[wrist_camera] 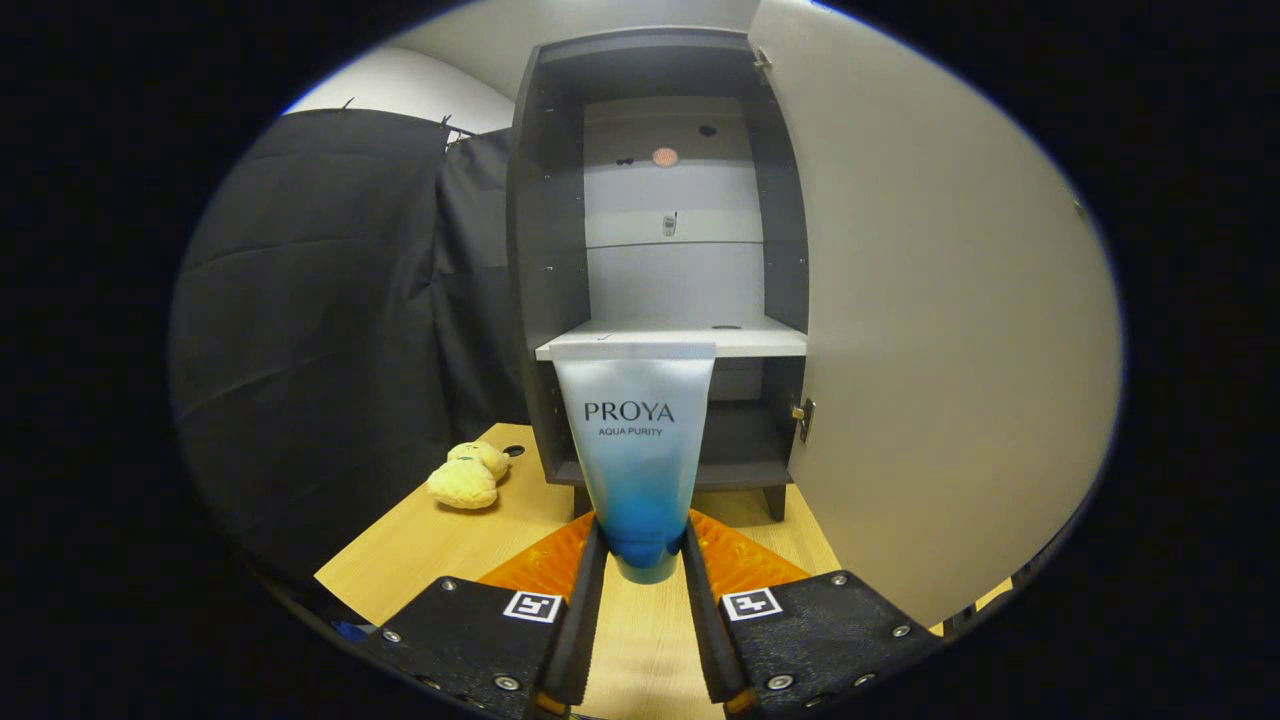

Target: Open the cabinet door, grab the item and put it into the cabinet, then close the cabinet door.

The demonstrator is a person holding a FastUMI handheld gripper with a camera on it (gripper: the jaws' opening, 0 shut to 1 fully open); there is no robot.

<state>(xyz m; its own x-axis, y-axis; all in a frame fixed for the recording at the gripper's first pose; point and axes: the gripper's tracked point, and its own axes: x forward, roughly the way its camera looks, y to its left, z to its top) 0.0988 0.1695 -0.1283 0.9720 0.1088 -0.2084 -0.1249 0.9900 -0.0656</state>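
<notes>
One tube (640, 450), one cabinet (545, 250), one plush toy (466, 477)

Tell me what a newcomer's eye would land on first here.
First, the tube clamped between the fingers of the gripper, standing upright just ahead of them. Behind it stands the dark cabinet, its pale door swung open to the right and a white shelf inside. A yellow plush toy lies on the wooden table, left of the cabinet's foot.

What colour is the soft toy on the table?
Yellow; the soft toy shows best in the gripper view.
</notes>
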